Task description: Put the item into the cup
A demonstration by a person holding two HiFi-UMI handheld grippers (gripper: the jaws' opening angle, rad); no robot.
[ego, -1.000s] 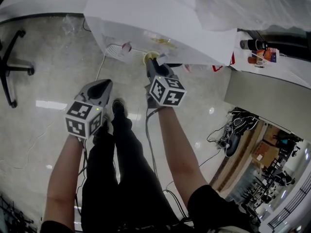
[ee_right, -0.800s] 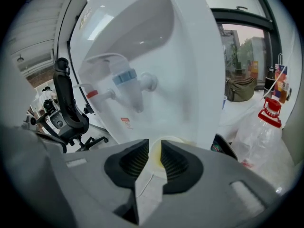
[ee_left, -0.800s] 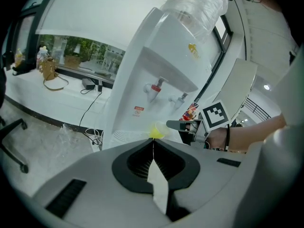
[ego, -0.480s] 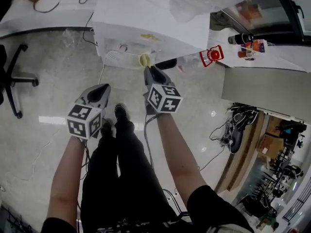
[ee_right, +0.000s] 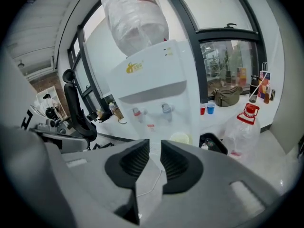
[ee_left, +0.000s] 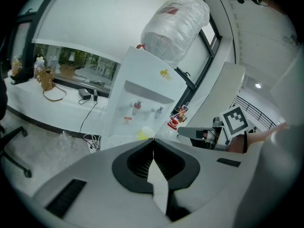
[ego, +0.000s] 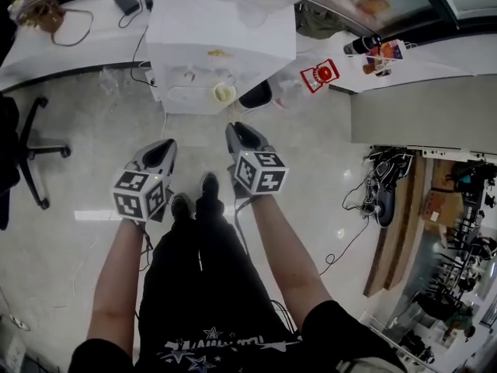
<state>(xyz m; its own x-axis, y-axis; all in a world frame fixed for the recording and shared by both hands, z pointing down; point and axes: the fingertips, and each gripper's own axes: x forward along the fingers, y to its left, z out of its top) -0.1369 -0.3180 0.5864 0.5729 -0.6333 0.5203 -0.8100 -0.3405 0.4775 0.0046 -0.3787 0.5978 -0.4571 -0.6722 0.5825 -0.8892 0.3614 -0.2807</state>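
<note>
Clearly nothing is held yet: the left gripper (ego: 163,146) is closed, the right gripper (ego: 236,130) slightly apart, so approach the cup (ego: 224,92) ahead under the water dispenser (ego: 221,29) only once the unseen item is gripped.

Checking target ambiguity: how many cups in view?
3. A yellow cup low on the water dispenser; a red cup and a blue cup side by side on the counter to its right. Others may be hidden.
</note>
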